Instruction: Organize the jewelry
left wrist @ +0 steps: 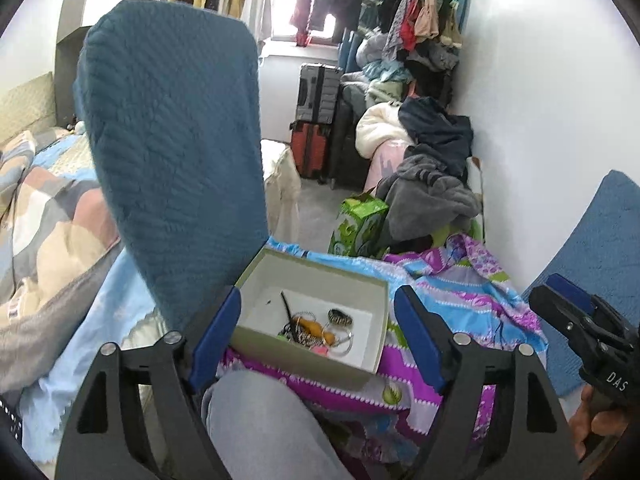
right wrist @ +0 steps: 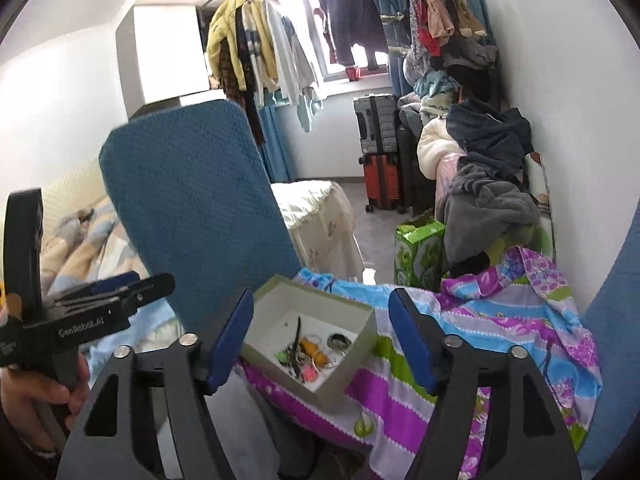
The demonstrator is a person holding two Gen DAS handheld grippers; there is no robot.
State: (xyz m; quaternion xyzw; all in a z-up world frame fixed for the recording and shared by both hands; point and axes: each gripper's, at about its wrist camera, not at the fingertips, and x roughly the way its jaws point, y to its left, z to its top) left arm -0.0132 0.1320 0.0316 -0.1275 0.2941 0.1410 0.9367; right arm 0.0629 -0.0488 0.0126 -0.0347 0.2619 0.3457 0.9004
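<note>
An open pale cardboard box rests on a patterned purple, blue and green cloth. In it lies a small heap of jewelry: silver rings, an orange piece, a black pin, and pink and green bits. My left gripper hangs above and in front of the box, its blue pads wide apart with nothing between them. My right gripper is open the same way over the box and holds nothing. Each gripper shows at the edge of the other's view, the right gripper and the left gripper.
A tall blue quilted cushion stands just left of the box. A grey-trousered knee is below it. A bed with a patchwork quilt lies left. A green bag, piled clothes and suitcases fill the back right.
</note>
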